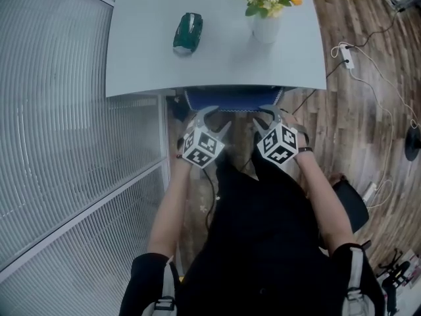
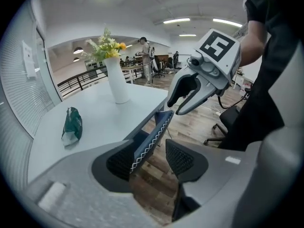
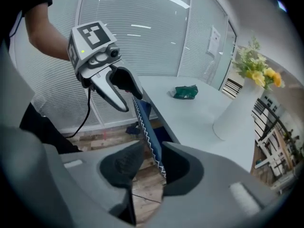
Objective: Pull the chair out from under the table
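Note:
The chair is tucked under the white table [image 1: 217, 64]; only the top edge of its blue backrest [image 1: 230, 99] shows, trimmed with white zigzag stitching. Both grippers reach down at that edge side by side. In the left gripper view, the left gripper [image 2: 151, 156] stands open with the backrest [image 2: 154, 132] between its jaws, close to the left pad and apart from the right one. In the right gripper view, the right gripper [image 3: 151, 163] is open too, and the backrest [image 3: 145, 127] runs between its pads with gaps showing. In the head view the left gripper [image 1: 217, 116] and right gripper [image 1: 263, 116] flank the backrest's middle.
A white vase of flowers [image 1: 266, 18] and a green packet [image 1: 188, 31] stand on the table. A ribbed glass wall [image 1: 59, 124] runs close on the left. Cables and a power strip [image 1: 346, 56] lie on the wooden floor to the right, near a black office chair [image 2: 228, 120].

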Demonstrator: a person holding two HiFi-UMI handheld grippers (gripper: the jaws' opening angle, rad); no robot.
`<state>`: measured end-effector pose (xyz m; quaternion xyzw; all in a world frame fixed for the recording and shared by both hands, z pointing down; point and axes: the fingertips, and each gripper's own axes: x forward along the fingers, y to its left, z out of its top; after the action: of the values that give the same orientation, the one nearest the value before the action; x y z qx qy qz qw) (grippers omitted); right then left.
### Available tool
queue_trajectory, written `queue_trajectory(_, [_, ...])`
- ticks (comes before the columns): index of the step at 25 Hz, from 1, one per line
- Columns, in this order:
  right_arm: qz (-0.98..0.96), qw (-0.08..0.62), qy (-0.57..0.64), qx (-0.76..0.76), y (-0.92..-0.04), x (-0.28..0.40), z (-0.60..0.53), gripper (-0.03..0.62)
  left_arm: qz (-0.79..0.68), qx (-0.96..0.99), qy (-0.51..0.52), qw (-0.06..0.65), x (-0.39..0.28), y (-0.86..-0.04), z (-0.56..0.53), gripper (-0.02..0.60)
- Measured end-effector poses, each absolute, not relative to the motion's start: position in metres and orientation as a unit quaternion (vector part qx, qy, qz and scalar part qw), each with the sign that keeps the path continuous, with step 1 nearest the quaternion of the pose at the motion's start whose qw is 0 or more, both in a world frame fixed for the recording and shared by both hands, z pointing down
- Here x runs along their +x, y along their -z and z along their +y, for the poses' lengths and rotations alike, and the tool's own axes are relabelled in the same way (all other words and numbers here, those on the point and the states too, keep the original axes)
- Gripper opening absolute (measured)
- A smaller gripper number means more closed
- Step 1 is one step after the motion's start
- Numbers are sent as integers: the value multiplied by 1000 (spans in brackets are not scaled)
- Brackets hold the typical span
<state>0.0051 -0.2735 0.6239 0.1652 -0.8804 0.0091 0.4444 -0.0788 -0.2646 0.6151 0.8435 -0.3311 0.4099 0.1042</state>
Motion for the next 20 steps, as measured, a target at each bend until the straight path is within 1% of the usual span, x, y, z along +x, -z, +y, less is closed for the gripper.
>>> queue_trajectory(3, [-876,457,16,152,-634,0,-272,107,-318,837,-434,93,-83,-627,-266,199])
queue_trajectory(9, [-869,470,29,153,-648,-6,-279,107,-287,829,-475,66,-89,-651,-272,204])
queue_trajectory(12, [-865,477,38,151,-653,-9,-281,93,-284,824,-486,54,-92,-657,-277,204])
queue_trajectory(16, [-861,484,48,147,-656,-11,-281,92,-279,816,-505,34,-95,-666,-283,217])
queue_trajectory(20, [-856,493,55,145,-661,-12,-282,94,-264,812,-520,19,-95,-674,-285,218])
